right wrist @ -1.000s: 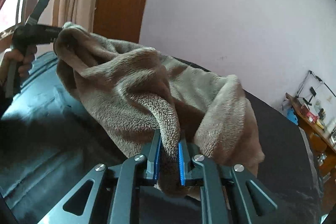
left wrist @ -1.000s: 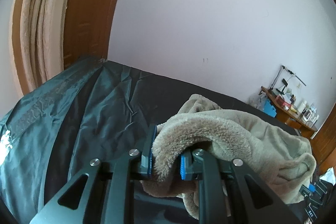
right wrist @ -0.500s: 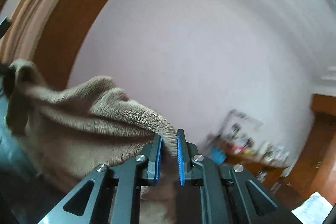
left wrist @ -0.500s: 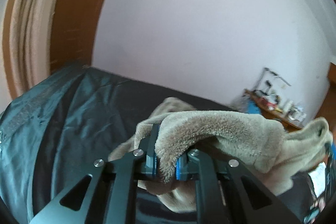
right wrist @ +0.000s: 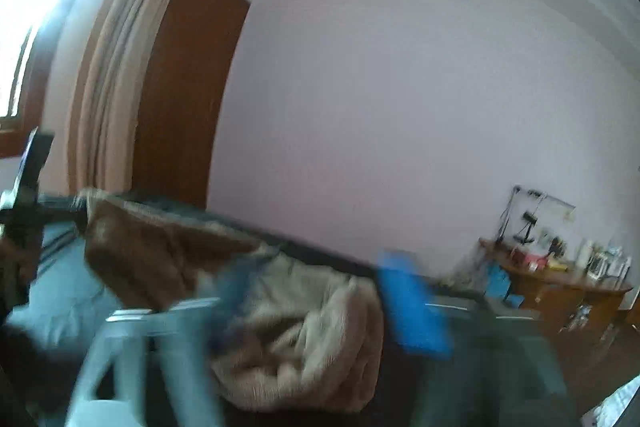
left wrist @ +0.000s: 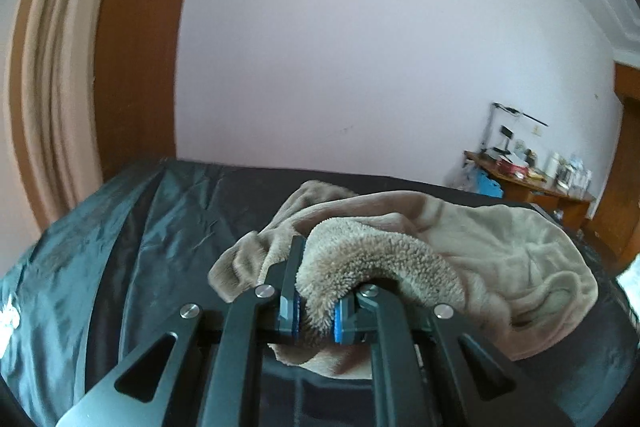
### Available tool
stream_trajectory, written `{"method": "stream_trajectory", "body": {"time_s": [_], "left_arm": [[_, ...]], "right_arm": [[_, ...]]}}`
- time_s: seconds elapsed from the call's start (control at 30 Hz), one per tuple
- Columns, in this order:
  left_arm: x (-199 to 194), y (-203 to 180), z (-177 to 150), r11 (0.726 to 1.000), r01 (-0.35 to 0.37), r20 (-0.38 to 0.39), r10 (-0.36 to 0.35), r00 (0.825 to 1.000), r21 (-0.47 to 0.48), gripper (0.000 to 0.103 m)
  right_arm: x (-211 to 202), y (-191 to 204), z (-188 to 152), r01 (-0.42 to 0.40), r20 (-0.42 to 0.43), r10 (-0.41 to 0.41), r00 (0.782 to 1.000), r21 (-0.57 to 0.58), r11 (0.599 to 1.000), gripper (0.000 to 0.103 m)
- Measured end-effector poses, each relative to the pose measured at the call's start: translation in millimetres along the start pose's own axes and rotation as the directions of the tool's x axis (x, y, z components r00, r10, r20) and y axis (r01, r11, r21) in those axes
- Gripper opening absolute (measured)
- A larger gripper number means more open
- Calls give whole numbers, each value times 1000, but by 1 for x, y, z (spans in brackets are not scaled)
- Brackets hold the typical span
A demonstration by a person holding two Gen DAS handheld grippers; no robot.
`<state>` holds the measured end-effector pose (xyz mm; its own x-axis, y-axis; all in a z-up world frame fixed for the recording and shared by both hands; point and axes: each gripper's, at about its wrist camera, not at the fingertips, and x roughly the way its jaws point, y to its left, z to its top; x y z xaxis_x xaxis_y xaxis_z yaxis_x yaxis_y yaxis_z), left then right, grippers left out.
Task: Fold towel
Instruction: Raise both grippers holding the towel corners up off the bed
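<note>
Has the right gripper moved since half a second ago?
Yes. The right gripper has tipped down: the desk by the wall sits lower-right now, the towel shows between wide, blurred jaws.

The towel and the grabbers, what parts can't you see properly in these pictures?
- Right gripper, right wrist view: smeared by motion blur, so its grip on the towel is unclear.
- Towel's near end, left wrist view: hidden behind the left gripper.
- Desk clutter, left wrist view: too small to name.

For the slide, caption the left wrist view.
Left gripper clamps a fold of beige towel over the dark bedcover.
</note>
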<state>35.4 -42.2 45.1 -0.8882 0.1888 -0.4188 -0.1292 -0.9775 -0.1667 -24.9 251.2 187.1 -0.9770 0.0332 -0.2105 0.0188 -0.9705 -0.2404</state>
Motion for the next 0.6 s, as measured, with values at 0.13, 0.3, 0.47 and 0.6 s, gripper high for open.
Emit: {"method": "stream_trajectory", "body": {"time_s": [0.13, 0.3, 0.47, 0.6], "left_arm": [[4, 15, 1, 997, 2, -3, -2, 1000, -71, 13], [2, 20, 2, 996, 9, 23, -7, 1000, -90, 13], [-1, 22, 4, 995, 22, 40, -18, 999, -99, 13], [-3, 28, 6, 990, 50, 40, -45, 998, -131, 13]], "right_arm": [[5, 16, -20, -59, -75, 50, 996, -116, 992, 95], [24, 44, -50, -145, -151, 101, 983, -317, 937, 95], [54, 55, -81, -244, -269, 145, 952, -384, 890, 88], [82, 60, -96, -281, -376, 121, 919, -406, 870, 53]]}}
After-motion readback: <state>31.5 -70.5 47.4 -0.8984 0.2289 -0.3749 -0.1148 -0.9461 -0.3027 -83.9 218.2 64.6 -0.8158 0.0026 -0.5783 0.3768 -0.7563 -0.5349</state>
